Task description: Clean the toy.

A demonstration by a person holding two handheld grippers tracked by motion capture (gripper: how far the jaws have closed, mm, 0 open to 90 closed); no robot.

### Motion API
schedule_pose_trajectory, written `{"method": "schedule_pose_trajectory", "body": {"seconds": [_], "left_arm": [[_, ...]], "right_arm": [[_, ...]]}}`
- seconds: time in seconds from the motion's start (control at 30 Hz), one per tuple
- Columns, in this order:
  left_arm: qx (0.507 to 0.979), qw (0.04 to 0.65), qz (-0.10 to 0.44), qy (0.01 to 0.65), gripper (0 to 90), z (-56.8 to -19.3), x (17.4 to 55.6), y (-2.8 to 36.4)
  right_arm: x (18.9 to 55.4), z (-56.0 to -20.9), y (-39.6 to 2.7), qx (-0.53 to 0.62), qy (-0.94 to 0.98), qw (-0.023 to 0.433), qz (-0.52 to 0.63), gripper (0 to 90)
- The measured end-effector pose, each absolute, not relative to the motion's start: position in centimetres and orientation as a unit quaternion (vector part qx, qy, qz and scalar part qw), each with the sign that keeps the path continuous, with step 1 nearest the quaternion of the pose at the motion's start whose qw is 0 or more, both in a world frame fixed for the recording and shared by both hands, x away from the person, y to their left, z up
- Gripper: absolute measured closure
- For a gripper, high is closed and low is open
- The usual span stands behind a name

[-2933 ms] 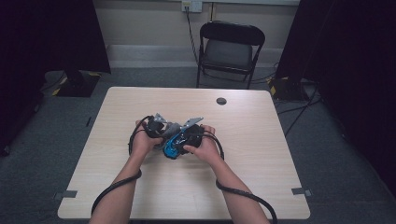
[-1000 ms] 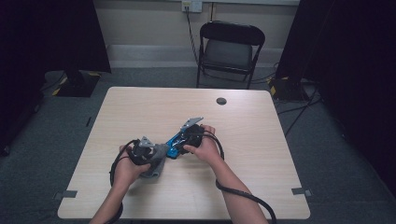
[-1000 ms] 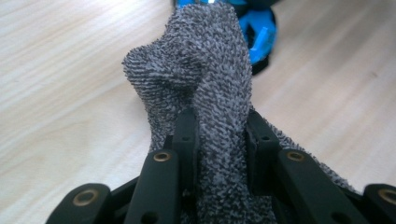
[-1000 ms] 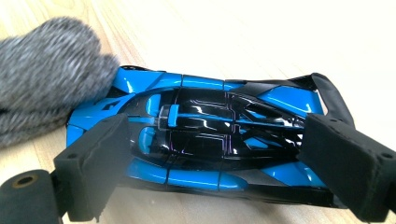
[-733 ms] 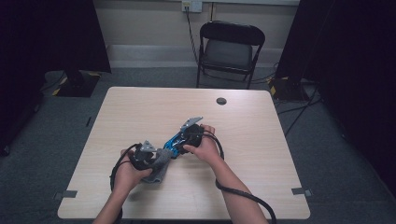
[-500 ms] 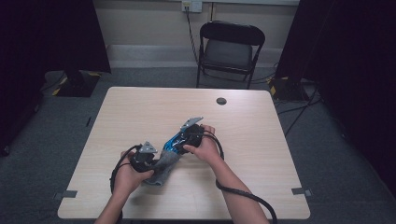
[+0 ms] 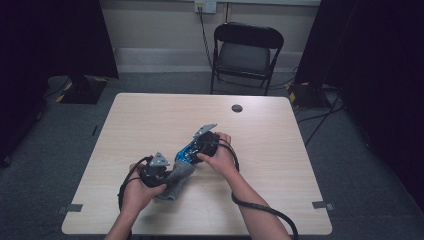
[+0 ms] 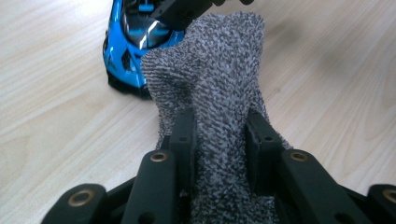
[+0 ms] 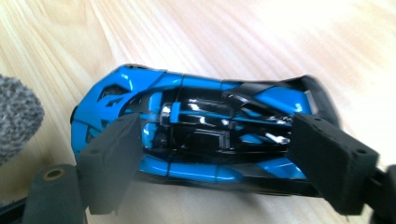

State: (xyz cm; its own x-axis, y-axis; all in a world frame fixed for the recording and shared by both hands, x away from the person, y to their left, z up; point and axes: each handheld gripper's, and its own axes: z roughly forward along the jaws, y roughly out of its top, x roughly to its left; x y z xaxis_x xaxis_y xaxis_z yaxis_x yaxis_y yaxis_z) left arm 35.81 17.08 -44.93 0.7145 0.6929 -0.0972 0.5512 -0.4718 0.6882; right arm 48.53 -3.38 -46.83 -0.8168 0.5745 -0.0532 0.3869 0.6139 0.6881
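Now your left gripper (image 8: pixel 217 140) is clamped on the grey sock (image 8: pixel 215 88), whose mouth points up-frame at the blue toy car (image 9: pixel 196 140); your right gripper (image 9: pixel 219 158) straddles it lengthwise, jaws closing in.

High view: fixed above person's side, faces forward and down, far, covers whole table (image 7: pixel 280 130).
Left gripper view: close, looks along own jaws over grey sock (image 8: pixel 219 116).
Right gripper view: close, looks down on blue toy car (image 9: pixel 196 140).
Gripper views share car and sock.
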Motion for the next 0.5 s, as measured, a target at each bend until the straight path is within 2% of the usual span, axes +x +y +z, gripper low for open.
{"method": "schedule_pose_trajectory", "body": {"seconds": [0.23, 0.5], "left_arm": [[0.851, 0.373, 0.1, 0.356, 67.1, -44.2, 35.3, 16.0], [0.857, 0.375, 0.091, 0.343, 66.8, -44.0, 35.6, 13.1]], "right_arm": [[48.4, -45.4, -6.4, 0.276, 0.879, 0.138, 0.364, 16.4], [47.3, -44.2, -12.4, 0.294, 0.87, 0.142, 0.368, 16.9]]}}
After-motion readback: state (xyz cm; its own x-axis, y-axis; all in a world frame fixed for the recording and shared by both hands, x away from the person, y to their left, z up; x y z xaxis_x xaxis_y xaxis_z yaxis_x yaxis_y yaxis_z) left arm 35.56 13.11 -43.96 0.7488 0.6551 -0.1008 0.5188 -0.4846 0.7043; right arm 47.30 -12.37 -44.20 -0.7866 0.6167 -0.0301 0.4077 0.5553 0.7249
